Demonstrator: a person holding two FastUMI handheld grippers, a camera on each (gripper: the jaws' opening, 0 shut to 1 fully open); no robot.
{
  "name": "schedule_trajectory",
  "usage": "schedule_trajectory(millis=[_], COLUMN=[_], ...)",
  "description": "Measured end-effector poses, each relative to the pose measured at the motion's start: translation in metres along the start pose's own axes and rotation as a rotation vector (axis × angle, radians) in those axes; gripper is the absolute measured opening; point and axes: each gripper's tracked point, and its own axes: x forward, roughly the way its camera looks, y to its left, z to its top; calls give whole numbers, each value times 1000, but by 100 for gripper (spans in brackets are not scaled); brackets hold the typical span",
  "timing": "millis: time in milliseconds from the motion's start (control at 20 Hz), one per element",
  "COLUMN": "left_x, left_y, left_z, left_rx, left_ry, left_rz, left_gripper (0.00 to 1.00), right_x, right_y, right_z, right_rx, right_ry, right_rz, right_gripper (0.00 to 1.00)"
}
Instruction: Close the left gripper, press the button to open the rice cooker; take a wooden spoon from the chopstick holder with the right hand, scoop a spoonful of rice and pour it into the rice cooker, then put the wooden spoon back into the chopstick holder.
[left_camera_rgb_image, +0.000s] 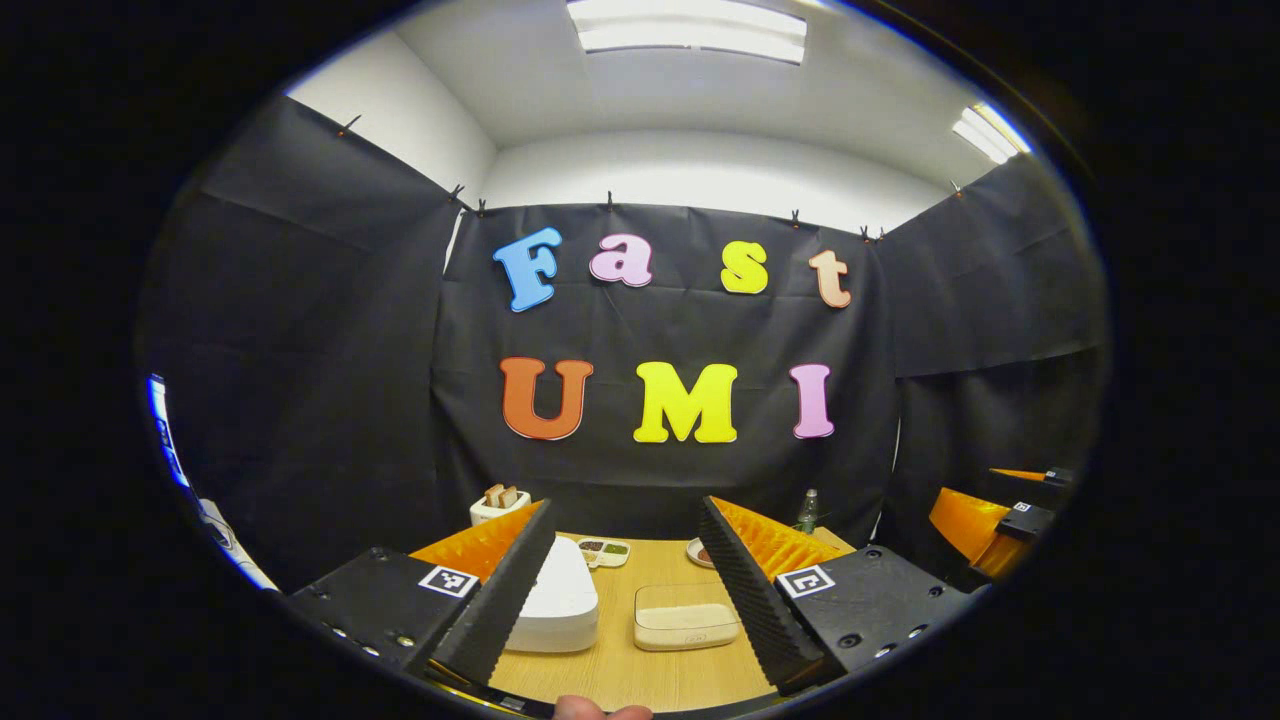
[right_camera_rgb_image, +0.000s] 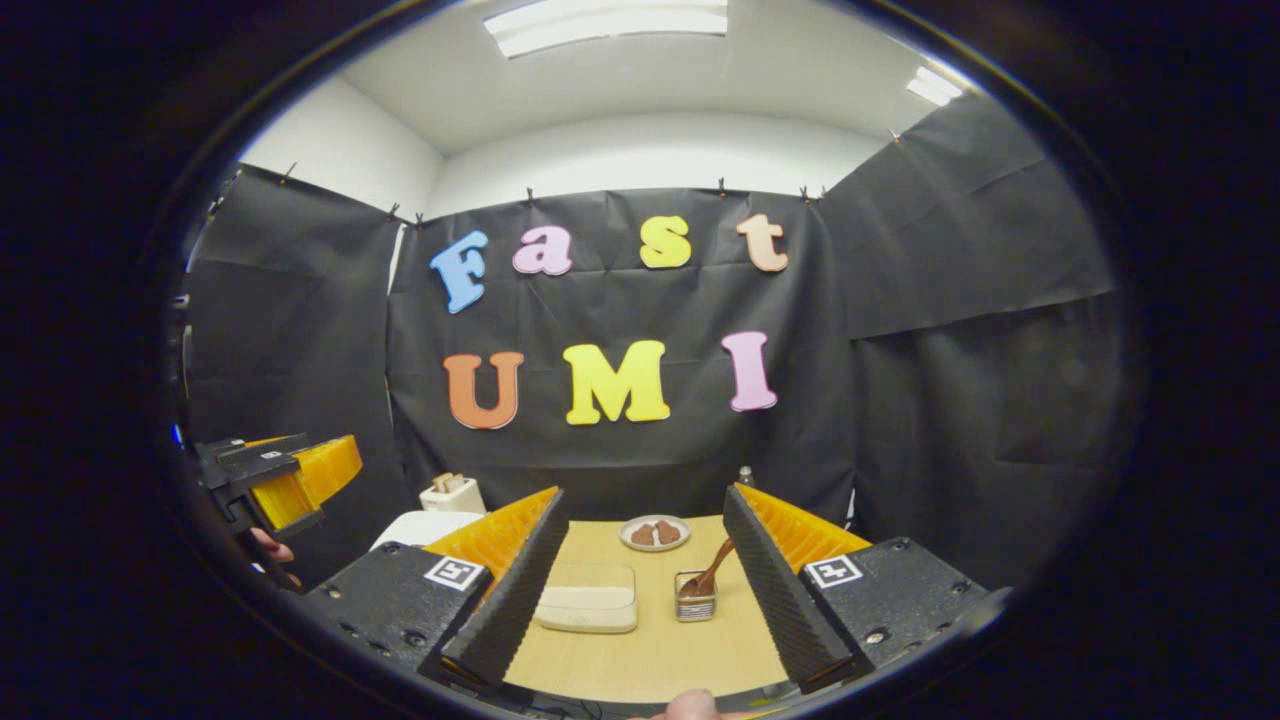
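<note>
Right gripper view: wooden spoon (right_camera_rgb_image: 712, 574) (in chopstick holder (right_camera_rgb_image: 696, 597)) between spread fingers (right_camera_rgb_image: 770, 590).

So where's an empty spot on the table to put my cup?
Bare wood lies at the near edge, in front of the flat box and spoon holder. Another patch sits between them and the plate. The left side, by the rice cooker, is crowded.

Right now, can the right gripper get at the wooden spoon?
Probably yes: the right gripper is open, and the spoon stands in its holder just ahead, with nothing between them.
</note>
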Motion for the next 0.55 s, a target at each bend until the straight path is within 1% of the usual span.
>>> schedule_trajectory(millis=[50,200,400,450,550], left_x=[0,-2,-3,-3,-2], left_y=[1,11,14,15,18], left_z=[-2,-3,-4,-6,-9], left_rx=[6,10,19,25,33], left_ry=[4,9,10,15,24], left_rz=[3,29,21,19,15], left_gripper=[93,93,93,93,93], right_x=[1,7,11,12,14], right_y=[3,12,22,22,23], right_z=[-1,-5,-8,-8,-9], right_rx=[1,-12,-19,-23,-30], right_ry=[4,14,26,25,25], right_rz=[10,37,55,53,48], right_gripper=[99,100,100,99,100])
